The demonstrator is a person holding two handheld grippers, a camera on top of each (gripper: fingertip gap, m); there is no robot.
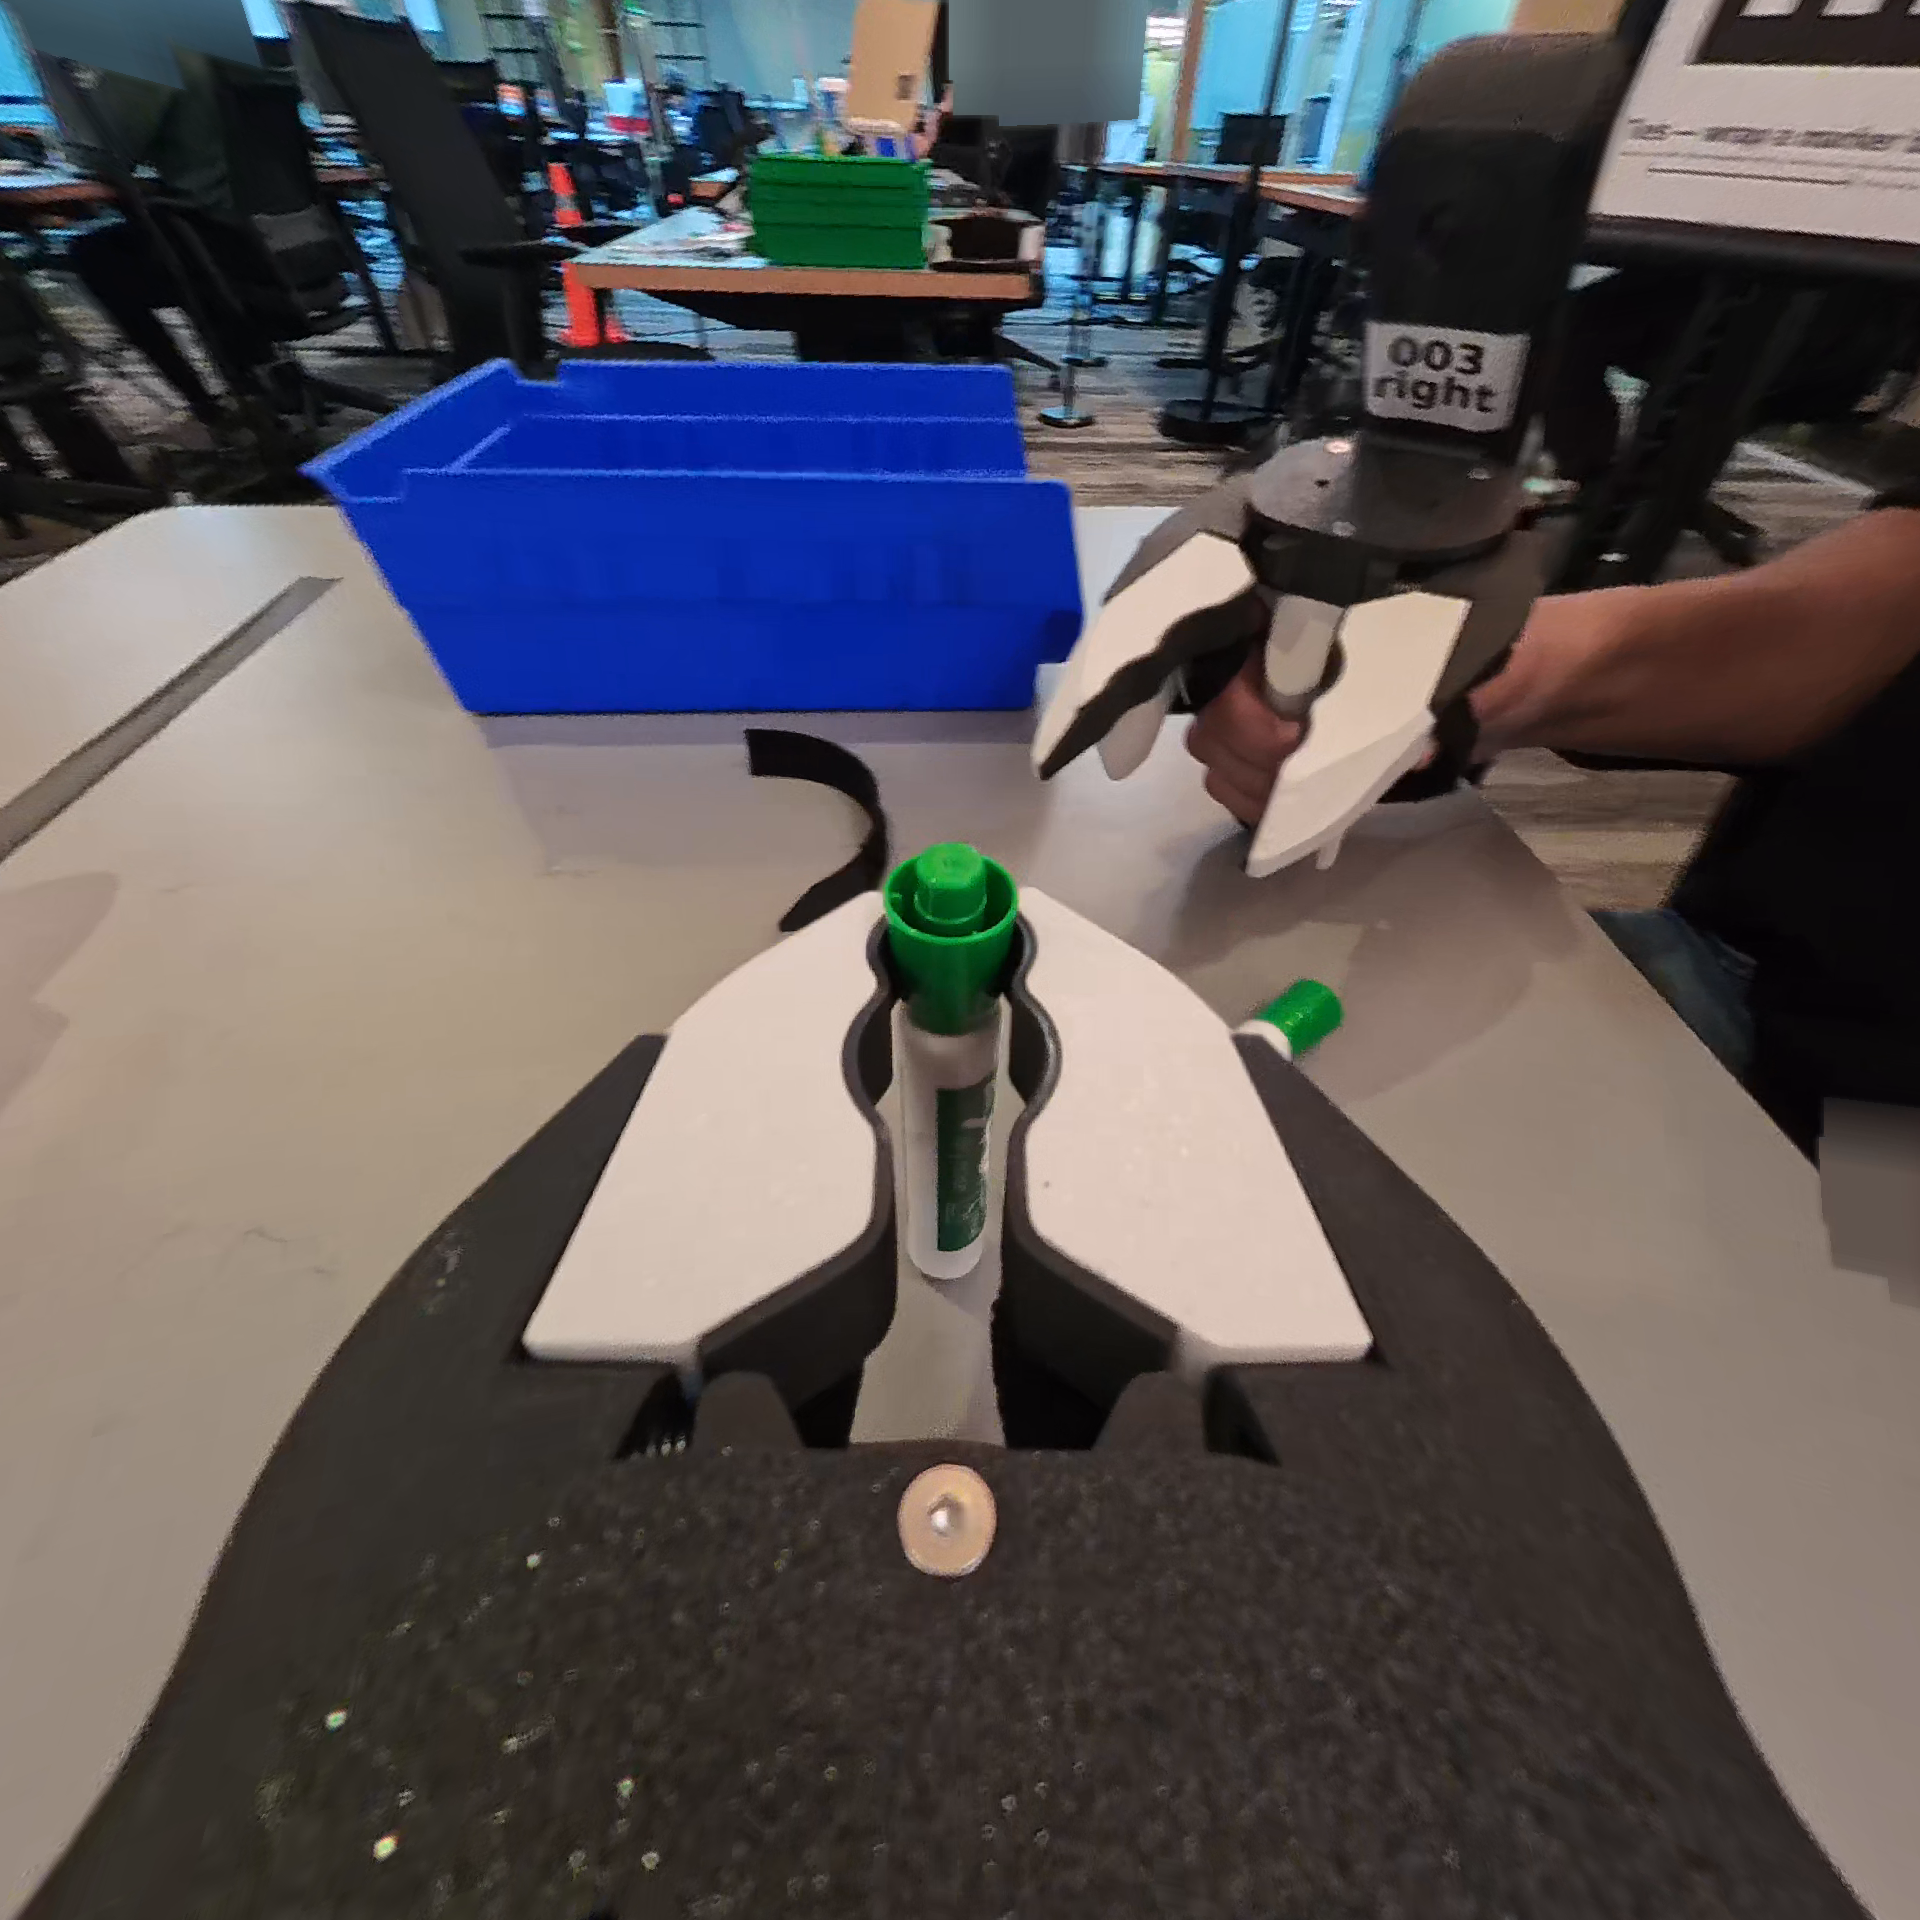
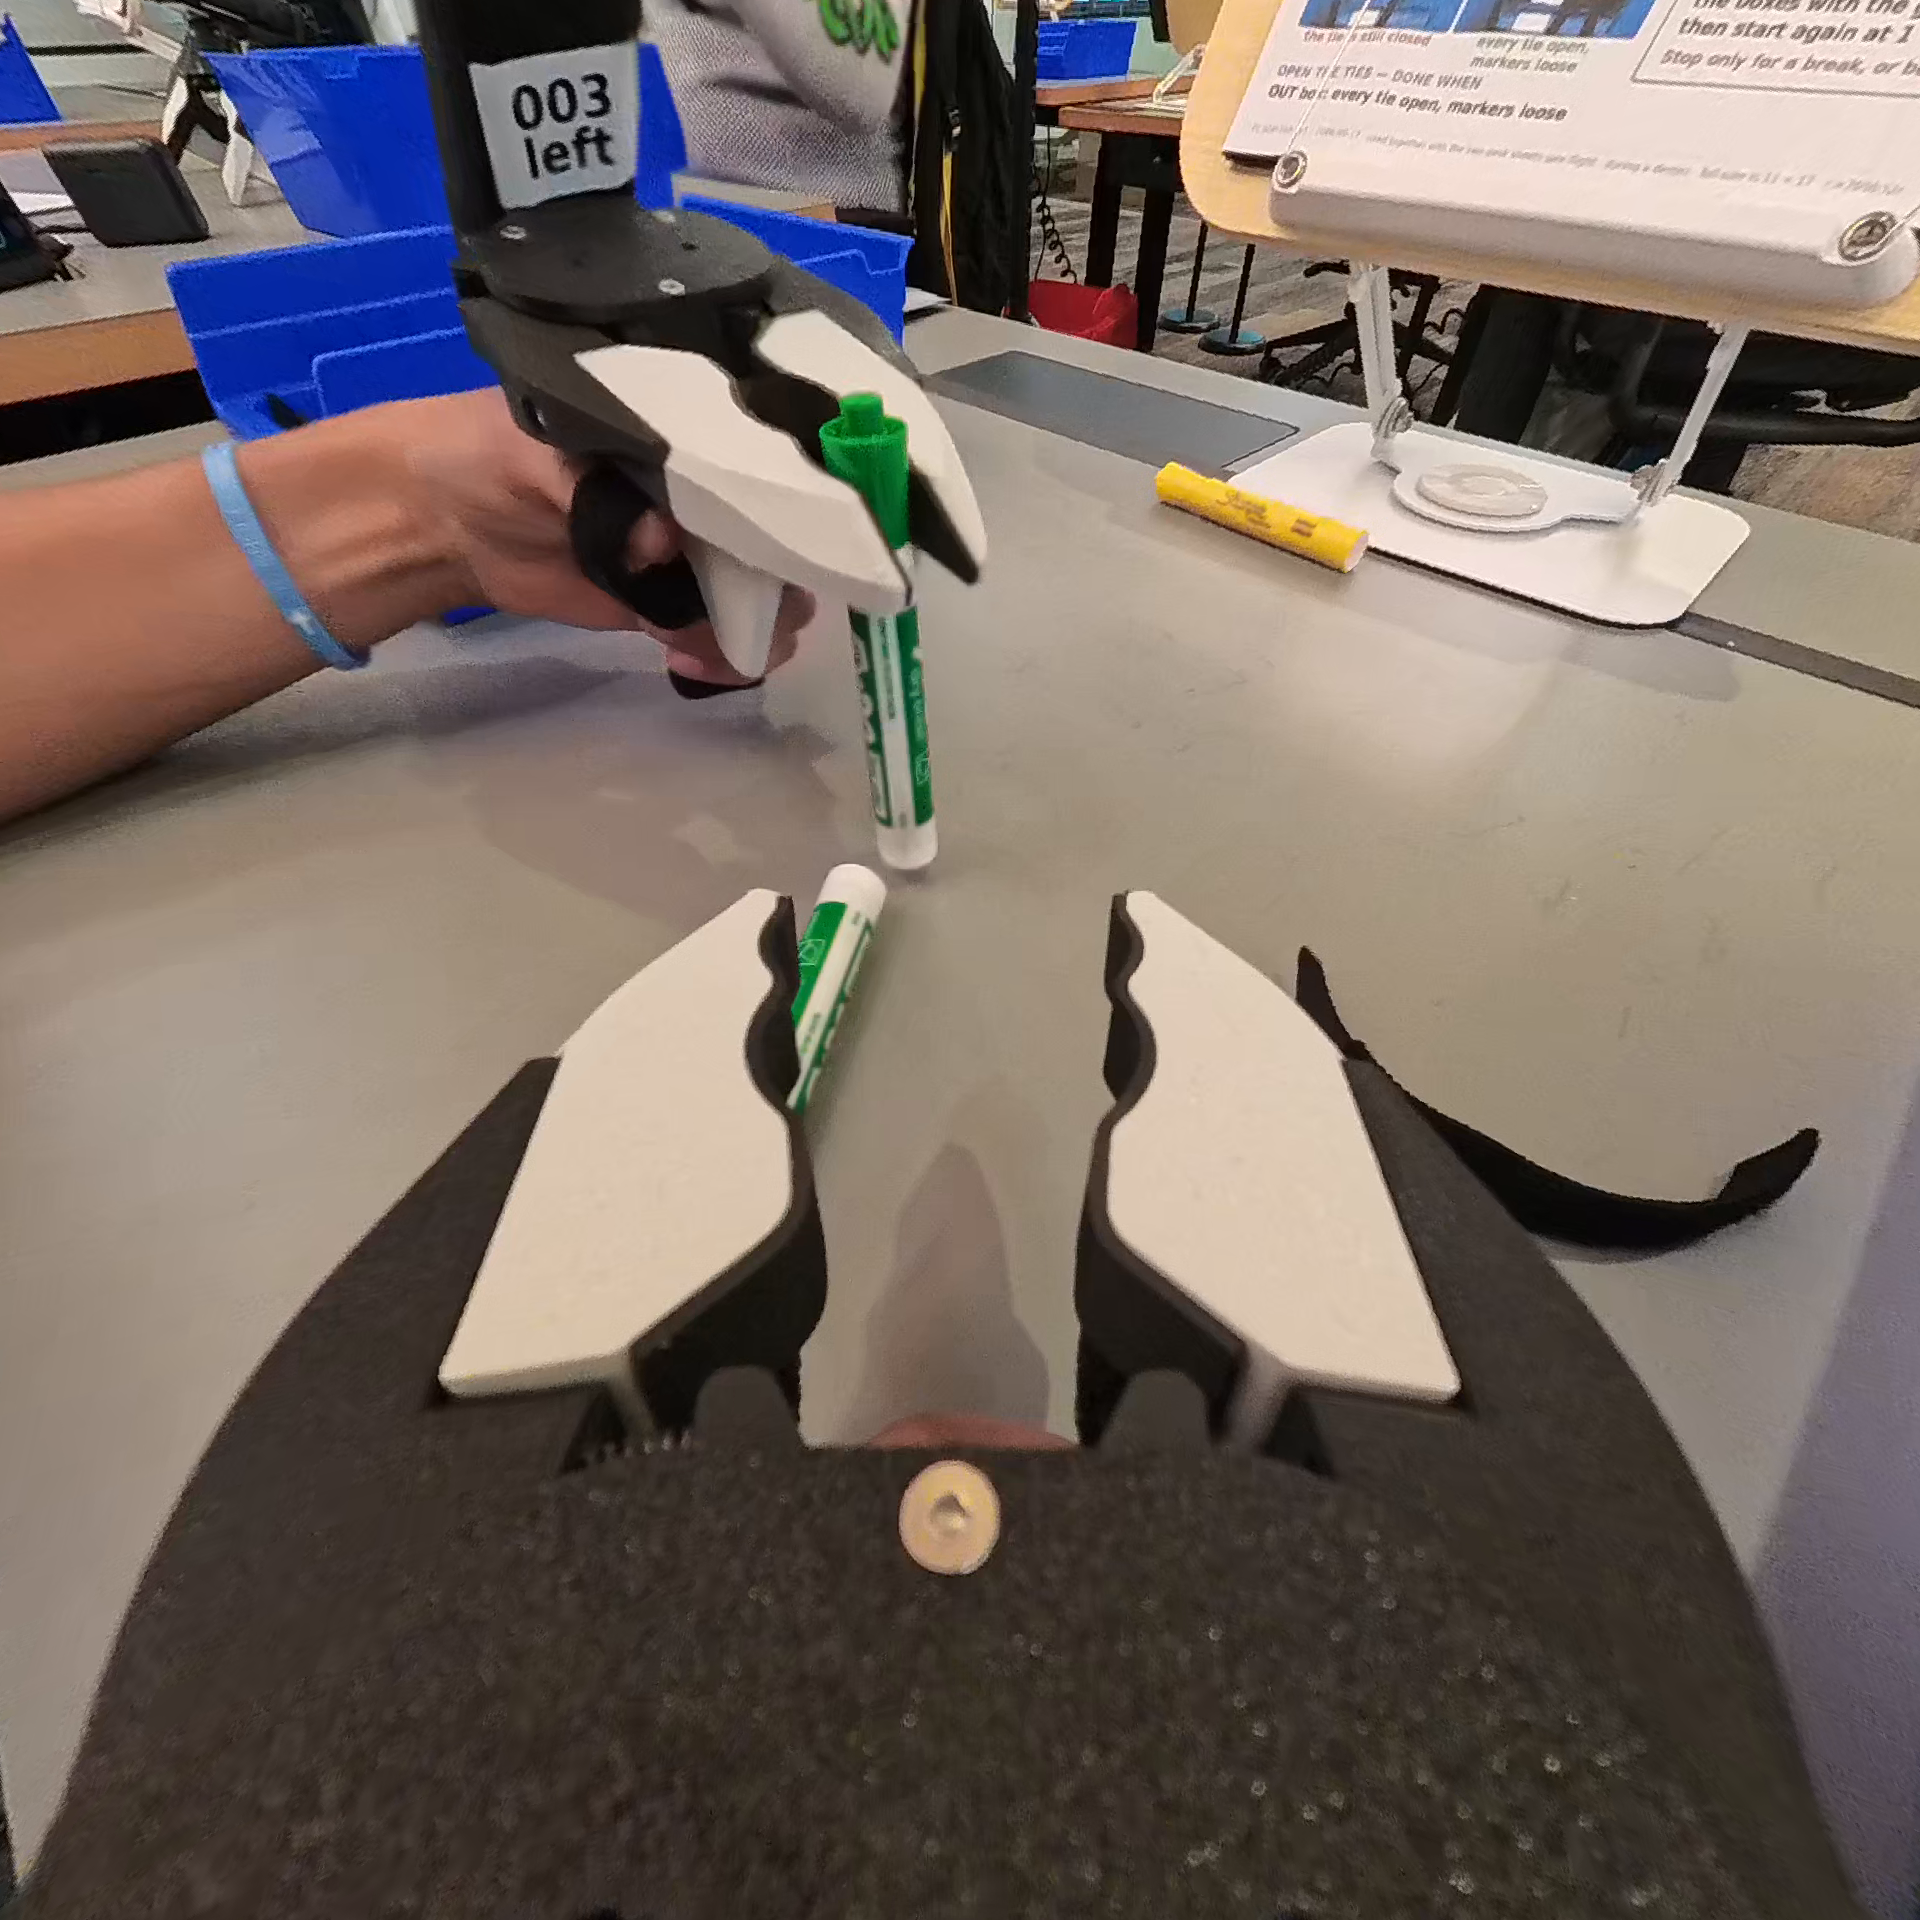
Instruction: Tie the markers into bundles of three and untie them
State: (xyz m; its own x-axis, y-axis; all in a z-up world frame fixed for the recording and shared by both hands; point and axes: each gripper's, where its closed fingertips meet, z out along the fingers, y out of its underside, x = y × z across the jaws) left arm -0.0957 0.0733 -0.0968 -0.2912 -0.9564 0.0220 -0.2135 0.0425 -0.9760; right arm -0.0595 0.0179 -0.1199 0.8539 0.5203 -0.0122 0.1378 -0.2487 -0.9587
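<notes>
My left gripper is shut on a green-capped white marker near its cap and holds it upright, its base just at the grey table; both also show in the right wrist view, the gripper and the marker. A second green marker lies on the table beside the left finger of my right gripper, which is open and empty. Its green cap shows past my left gripper. A black strap tie lies open on the table; it also shows in the left wrist view.
A blue bin stands at the table's far side. A yellow marker lies by the white base of a stand holding an instruction sheet. More blue bins stand behind the left hand. The right gripper hovers beside the bin. Tip to tip, the grippers are about 8 cm apart.
</notes>
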